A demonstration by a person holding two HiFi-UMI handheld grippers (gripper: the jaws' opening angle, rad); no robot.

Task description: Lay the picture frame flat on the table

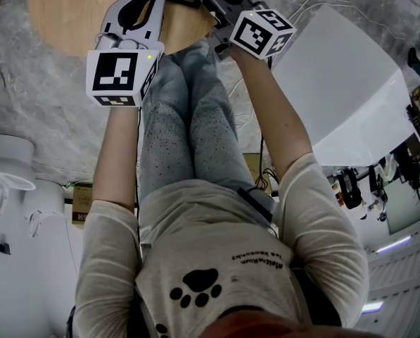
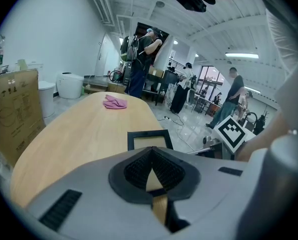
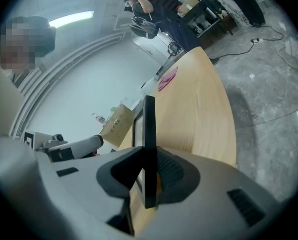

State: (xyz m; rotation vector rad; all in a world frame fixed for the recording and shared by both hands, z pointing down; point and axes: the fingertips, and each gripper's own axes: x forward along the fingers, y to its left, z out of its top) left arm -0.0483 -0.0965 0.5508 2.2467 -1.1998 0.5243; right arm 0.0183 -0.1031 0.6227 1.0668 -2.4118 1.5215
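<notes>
Closest to the head camera: a pale shirt (image 1: 217,259) with a black paw print. Past it, grey speckled jeans (image 1: 188,118) running toward a rounded wooden table (image 1: 62,13). Both arms stretched forward, with a black-and-white marker cube on each tool.

Right claw (image 3: 147,153): pinching the picture frame (image 3: 149,129) by one edge, ribbed black pads pressed against both faces. Thin black rim seen edge-on, rising straight out from between the pads.

Left claw (image 2: 151,153): pressed together at the tips, with nothing caught inside and only a sliver of tabletop showing behind them. Just short of the frame and apart from it.

Frame itself: over the near end of the table, close to the edge, front turned toward the left claw. Held at a slant, not lying flat. Lower edge hidden behind the claws, so contact with the wood impossible to judge.

Farther off: a crumpled pink cloth (image 2: 115,102) near the far end of the table. A tall cardboard box (image 2: 14,109) standing beside the table on the left. People on their feet across the room, among cables and gear.
</notes>
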